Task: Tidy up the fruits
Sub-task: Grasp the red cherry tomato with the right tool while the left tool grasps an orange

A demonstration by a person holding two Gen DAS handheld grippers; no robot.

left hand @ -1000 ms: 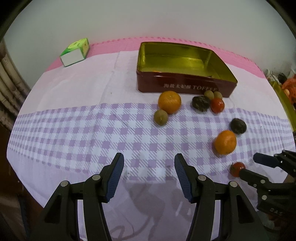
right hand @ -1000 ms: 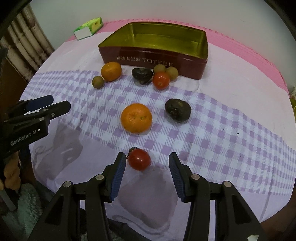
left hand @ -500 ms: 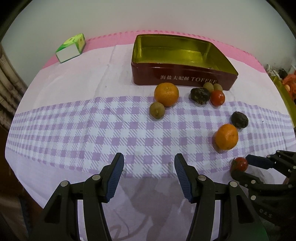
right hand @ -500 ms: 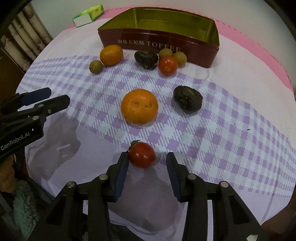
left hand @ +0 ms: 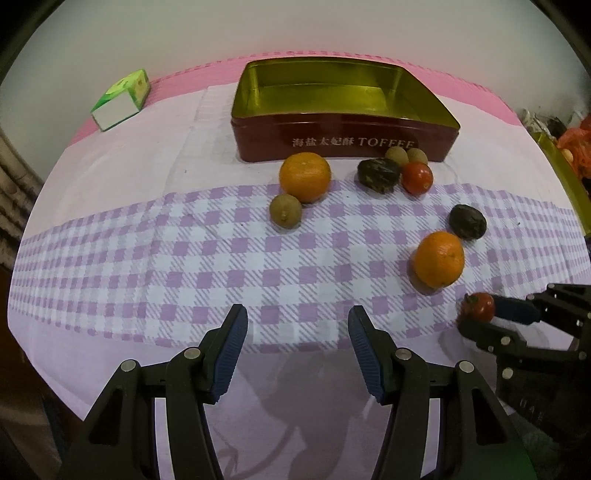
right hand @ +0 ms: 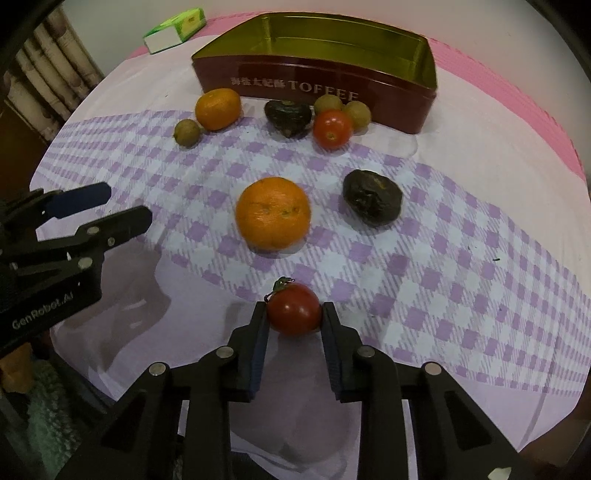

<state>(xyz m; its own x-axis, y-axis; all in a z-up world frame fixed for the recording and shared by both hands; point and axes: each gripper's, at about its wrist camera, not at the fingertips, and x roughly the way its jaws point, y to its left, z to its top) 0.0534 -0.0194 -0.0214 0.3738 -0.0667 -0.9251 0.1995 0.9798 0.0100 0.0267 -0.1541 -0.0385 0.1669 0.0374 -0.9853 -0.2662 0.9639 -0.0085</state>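
On my right wrist view, the right gripper [right hand: 294, 314] has its jaws closed against both sides of a small red tomato [right hand: 294, 309], which sits right at their tips near the bench's front edge, on the plain strip of the checked cloth [right hand: 424, 258]; its green stem points away from me. I cannot tell whether the tomato rests on the cloth or is just off it. From the left wrist view the same tomato [left hand: 479, 306] shows between the two fingers at the right side of the bench.

My left gripper [left hand: 295, 354] hangs with its jaws spread wide and nothing between them, above the front edge of the bench, well apart from any fruit.

Just beyond the held tomato lies a large orange [right hand: 273, 213], with a dark wrinkled fruit [right hand: 372, 196] to its right, the two apart. Further back, close to the front wall of the tin, sit a second orange [right hand: 218, 109] with a small brownish-green fruit [right hand: 187, 133] touching its left side, then another dark fruit [right hand: 288, 116], a second red tomato [right hand: 332, 128] and two small tan fruits [right hand: 341, 107] bunched together against the tin.

The red toffee tin [right hand: 314, 83] stands open near the bench's back edge, its gold inside bare as far as I can see. A green and white box [right hand: 175, 31] lies at the back left corner.
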